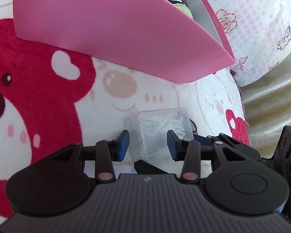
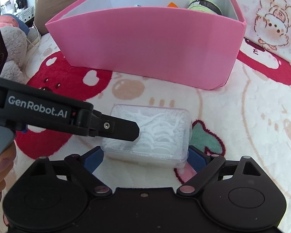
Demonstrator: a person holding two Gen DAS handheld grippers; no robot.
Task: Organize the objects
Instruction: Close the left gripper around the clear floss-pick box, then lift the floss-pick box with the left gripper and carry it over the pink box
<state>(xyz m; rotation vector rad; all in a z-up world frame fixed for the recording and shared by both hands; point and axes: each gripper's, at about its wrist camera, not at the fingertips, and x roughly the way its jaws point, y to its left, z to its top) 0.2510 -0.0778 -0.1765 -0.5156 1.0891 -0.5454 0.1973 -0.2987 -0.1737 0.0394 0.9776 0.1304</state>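
The clear box of floss picks [image 2: 147, 136] lies on the blanket [image 2: 242, 126] before the pink storage box [image 2: 145, 44], flanked by the right gripper [image 2: 145, 155] fingers set wide, left gripper [image 1: 147, 142] likewise open; smooth plastic walls risk slipping on closure.

1 pink box [image 2: 145, 44], 1 clear floss-pick case [image 2: 151, 136], 2 grippers [image 2: 145, 157]

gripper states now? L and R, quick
Left gripper: open, fingers on either side of the clear plastic box, not clamped.
Right gripper: open, blue pads at the ends of the same clear plastic box; contact cannot be told.
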